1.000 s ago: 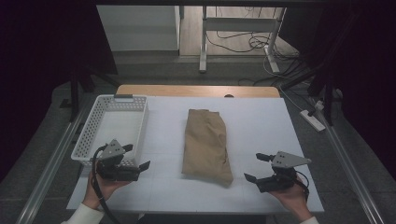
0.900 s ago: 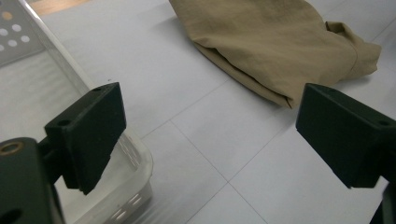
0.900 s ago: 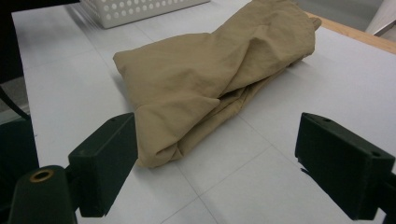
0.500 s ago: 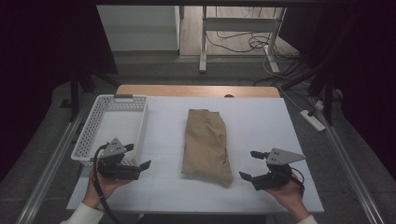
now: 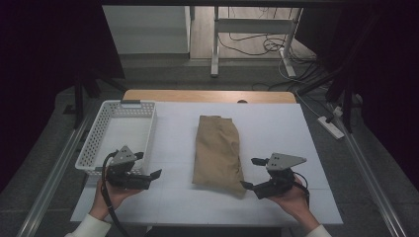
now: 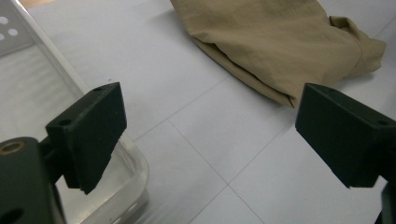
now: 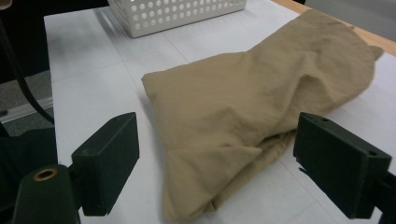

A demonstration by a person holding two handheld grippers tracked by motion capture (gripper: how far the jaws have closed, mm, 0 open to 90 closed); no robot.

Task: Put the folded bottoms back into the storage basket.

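- Between the two grippers: folded tan cloth (image 5: 217,150) on the white table (image 5: 276,123).
- Right gripper (image 5: 254,174): jaws spread, just beside the cloth's near corner.
- Left gripper (image 5: 147,165): jaws spread, empty, beside the white basket (image 5: 99,143).

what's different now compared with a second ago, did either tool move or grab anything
The right tool slid left across the table, toward the near corner of the folded tan cloth; its jaws stand open and nothing is gripped. The left tool stayed open beside the white basket. Cloth and basket lie where they were.
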